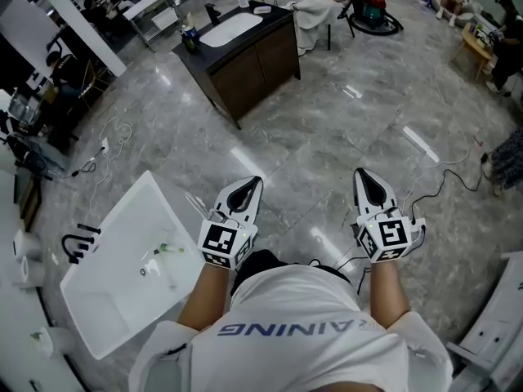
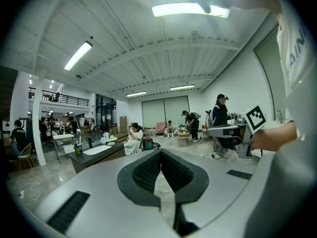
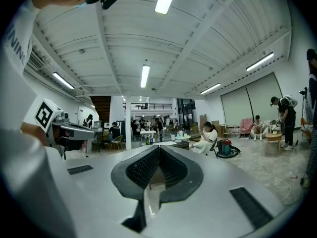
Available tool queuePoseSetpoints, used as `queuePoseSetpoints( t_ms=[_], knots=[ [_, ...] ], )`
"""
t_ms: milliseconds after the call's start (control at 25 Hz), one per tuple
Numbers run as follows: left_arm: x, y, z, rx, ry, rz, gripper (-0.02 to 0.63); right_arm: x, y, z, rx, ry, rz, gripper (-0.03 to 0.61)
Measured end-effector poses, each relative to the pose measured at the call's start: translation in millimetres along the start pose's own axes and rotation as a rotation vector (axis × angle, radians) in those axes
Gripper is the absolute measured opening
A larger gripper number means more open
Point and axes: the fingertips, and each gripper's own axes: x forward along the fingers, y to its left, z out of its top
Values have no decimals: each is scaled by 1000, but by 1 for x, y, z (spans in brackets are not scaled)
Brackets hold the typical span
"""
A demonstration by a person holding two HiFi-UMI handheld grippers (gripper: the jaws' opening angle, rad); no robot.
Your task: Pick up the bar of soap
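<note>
Task status: not begun; approach stage, by my judgement.

Left gripper [image 1: 255, 183]: jaws pressed together, nothing between them. It is held out over the grey marble floor [image 1: 327, 121].

Right gripper [image 1: 360, 175]: jaws likewise closed, with nothing in them. It sits at 3 o'clock of the left gripper, well apart from it, and points the same way.

Bar of soap: not identified in any view. Two wash stations are in sight, and either might carry it.
- White rectangular countertop basin [image 1: 122, 243], at 8 o'clock of the left gripper and near it. It has a black tap [image 1: 78, 245] on its far edge and a small green item [image 1: 169, 249] lying inside. No bar is discernible there.
- Dark wooden vanity cabinet with an inset white basin [image 1: 253, 60], at 12 o'clock, well apart from both grippers. A small pale object [image 1: 261, 9] rests on its top, too small to name.

Done: nothing.

Outstanding: locate the soap, bring one gripper to it, open its jaws, close them on the bar, lift.
</note>
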Motion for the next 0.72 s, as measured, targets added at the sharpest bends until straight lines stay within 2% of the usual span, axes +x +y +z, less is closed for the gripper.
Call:
queuePoseSetpoints(
  t_ms=[320, 720],
  knots=[
    [19, 4, -8, -16, 28, 28, 8, 19, -12, -13, 13, 15, 46, 17],
    [67, 54, -9, -42, -5, 26, 8, 80, -18, -5, -59, 28, 61, 17]
  ],
)
